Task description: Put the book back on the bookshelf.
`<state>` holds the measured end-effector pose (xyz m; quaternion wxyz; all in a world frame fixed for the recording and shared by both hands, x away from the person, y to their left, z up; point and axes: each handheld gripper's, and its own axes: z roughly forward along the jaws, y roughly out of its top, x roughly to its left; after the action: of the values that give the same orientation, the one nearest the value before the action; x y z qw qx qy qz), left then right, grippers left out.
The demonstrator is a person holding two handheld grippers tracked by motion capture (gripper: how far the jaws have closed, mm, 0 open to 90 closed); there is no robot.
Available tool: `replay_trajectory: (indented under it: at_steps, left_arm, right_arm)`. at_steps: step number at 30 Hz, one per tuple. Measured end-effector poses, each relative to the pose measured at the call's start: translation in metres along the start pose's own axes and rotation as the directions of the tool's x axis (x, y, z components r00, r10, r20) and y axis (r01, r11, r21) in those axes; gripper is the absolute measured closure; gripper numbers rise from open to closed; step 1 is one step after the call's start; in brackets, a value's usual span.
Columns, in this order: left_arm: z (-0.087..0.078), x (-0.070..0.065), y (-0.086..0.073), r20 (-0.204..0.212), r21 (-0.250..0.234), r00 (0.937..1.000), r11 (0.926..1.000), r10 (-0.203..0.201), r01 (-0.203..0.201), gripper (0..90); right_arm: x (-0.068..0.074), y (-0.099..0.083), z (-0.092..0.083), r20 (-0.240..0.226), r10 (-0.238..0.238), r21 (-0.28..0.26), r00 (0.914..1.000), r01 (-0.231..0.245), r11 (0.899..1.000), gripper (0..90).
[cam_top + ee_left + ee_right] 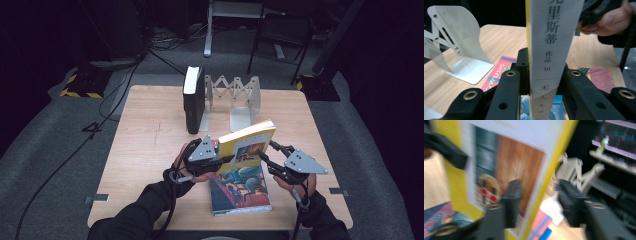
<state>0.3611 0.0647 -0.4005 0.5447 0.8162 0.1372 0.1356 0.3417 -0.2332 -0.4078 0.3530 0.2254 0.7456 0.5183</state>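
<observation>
L gripper [227, 159] clamped on yellow book [248, 145] spine, holding it upright over the flat book [240, 190] at table [150, 130] front. R gripper [265, 161] jaws apart, straddling yellow book's far edge, no squeeze.

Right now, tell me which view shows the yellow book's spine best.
The left gripper view: the yellow book stands spine-on, its print sharp, between the left gripper's jaws. The high view shows its cover and top edge; the right gripper view shows a blurred cover.
</observation>
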Motion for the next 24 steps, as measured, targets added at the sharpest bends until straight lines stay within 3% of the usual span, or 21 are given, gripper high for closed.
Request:
replay_trajectory:
  at_steps: [2,7,11,17,20,24]
  left_arm:
    - [0.001,-0.001,-0.001,-0.008,-0.006,1.0000,1.0000,0.004,-0.004,74.6]
    - [0.002,0.000,-0.003,-0.011,-0.029,0.9995,0.9992,-0.028,0.028,74.2]
    - [0.005,-0.003,-0.004,-0.032,-0.049,0.9989,0.9982,-0.035,0.033,73.6]
    - [0.011,-0.004,-0.001,-0.032,-0.082,0.9974,0.9948,-0.064,0.061,71.0]
    - [0.013,-0.003,0.000,-0.022,-0.092,0.9977,0.9938,-0.064,0.061,69.5]
    - [0.015,-0.004,0.005,-0.041,-0.101,0.9978,0.9937,-0.053,0.049,70.9]
  right_arm:
    - [-0.004,-0.004,0.007,-0.026,0.037,0.035,0.9990,-0.037,0.999,45.0]
    - [-0.002,-0.006,0.017,-0.060,0.040,0.062,0.9974,-0.037,0.997,42.1]
    - [0.003,-0.004,0.020,-0.064,0.029,0.057,0.9975,-0.025,0.998,41.0]
    - [0.004,-0.003,0.022,-0.068,0.027,0.050,0.9973,-0.024,0.998,41.1]
    - [0.005,-0.003,0.022,-0.065,0.029,0.048,0.9975,-0.026,0.999,40.6]
    - [0.005,-0.003,0.022,-0.068,0.032,0.048,0.9972,-0.028,0.998,40.6]
